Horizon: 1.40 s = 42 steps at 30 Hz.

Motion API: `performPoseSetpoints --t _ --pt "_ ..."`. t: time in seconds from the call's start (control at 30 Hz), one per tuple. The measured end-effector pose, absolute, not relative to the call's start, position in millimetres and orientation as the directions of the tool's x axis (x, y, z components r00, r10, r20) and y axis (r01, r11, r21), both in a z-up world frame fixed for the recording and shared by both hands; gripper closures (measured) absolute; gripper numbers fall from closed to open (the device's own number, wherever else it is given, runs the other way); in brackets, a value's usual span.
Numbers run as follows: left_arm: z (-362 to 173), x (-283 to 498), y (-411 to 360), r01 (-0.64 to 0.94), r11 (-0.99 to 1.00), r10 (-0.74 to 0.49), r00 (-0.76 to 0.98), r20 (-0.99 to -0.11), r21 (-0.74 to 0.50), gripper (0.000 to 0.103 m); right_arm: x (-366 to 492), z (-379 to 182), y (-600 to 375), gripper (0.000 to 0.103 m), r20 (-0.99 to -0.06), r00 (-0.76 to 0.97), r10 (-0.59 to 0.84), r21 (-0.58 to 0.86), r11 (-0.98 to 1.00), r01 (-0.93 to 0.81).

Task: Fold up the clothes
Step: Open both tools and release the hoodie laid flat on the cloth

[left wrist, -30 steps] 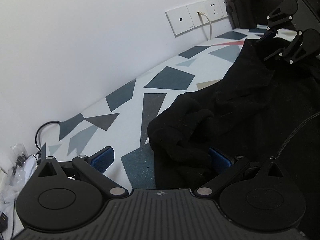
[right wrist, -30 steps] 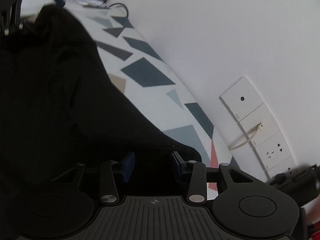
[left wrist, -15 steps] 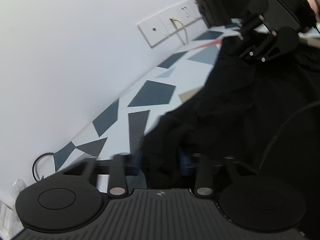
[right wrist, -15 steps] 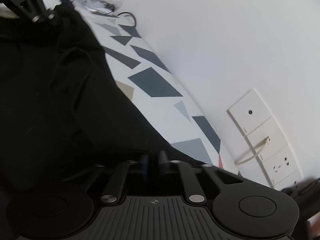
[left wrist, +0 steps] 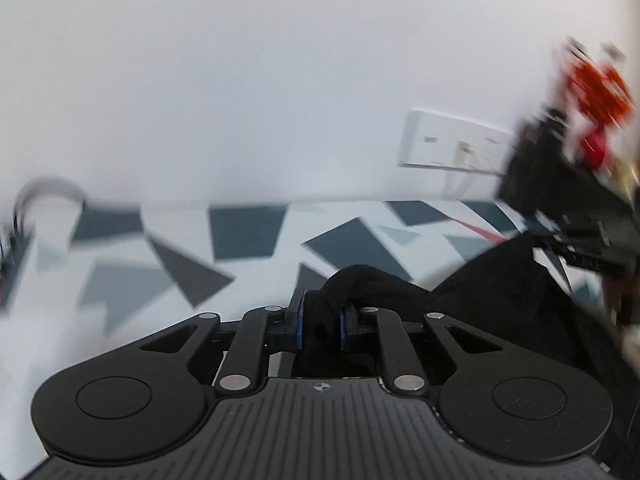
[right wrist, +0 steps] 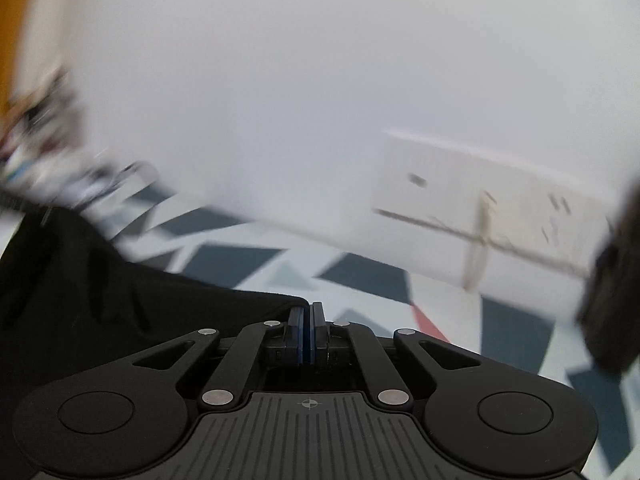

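Note:
A black garment [left wrist: 492, 304] hangs in the left wrist view, stretched from a bunched corner up to the right. My left gripper [left wrist: 322, 322] is shut on that thick bunch, which bulges above the blue pads. At the upper right the other gripper [left wrist: 580, 240] shows as a blur, holding the far end. In the right wrist view the black garment [right wrist: 92, 280] fills the lower left, and its top edge runs straight into my right gripper [right wrist: 307, 330]. The blue pads there are pressed together on the thin cloth corner. Both views are motion-blurred.
Below lies a white table [left wrist: 248, 236] with grey and blue geometric patches, set against a white wall. Wall sockets [left wrist: 452, 146] with a plugged cable [right wrist: 478, 248] sit low on the wall. A dark bottle-like object [right wrist: 616, 300] and red items [left wrist: 596, 92] stand right; a grey cable [left wrist: 48, 186] lies left.
Both grippers went from open to shut on the black garment and then lifted it off the table. The cameras have swung to face the wall squarely.

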<state>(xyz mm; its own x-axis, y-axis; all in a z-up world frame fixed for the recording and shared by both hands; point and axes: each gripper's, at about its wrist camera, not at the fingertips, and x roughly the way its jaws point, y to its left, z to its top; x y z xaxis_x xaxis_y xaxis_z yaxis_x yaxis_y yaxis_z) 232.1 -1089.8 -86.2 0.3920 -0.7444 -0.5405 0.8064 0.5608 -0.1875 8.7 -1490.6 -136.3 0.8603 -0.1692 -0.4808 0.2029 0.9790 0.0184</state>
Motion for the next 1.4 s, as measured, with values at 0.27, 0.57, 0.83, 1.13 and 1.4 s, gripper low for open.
performPoseSetpoints --t 0.27,0.57,0.83,1.13,1.4 --pt "-115.8 271.6 -1092.9 0.693 0.708 -0.623 0.52 -0.585 -0.138 0.035 19.1 -163.5 -1512.3 0.074 -0.588 0.758 -0.283 0.01 0.934 0.357" --pt "-109.7 218.8 -1043.7 0.805 0.593 -0.62 0.438 -0.651 -0.023 0.024 -61.6 -157.1 -1508.9 0.061 -0.662 0.713 -0.233 0.059 0.931 0.359" --pt "-115.0 189.2 -989.8 0.793 0.594 -0.615 0.339 -0.711 -0.136 0.024 -116.1 -149.9 -1474.5 0.057 -0.694 0.694 -0.189 0.083 0.937 0.339" --pt "-113.4 143.8 -950.7 0.797 0.571 -0.636 0.277 -0.72 -0.198 0.02 -170.6 -132.6 -1421.8 0.042 -0.669 0.728 -0.149 0.118 0.946 0.303" --pt "-120.4 99.4 -937.4 0.825 0.532 -0.647 0.251 -0.721 -0.19 0.017 -196.8 -137.7 -1381.9 0.038 -0.674 0.731 -0.106 0.106 0.965 0.238"
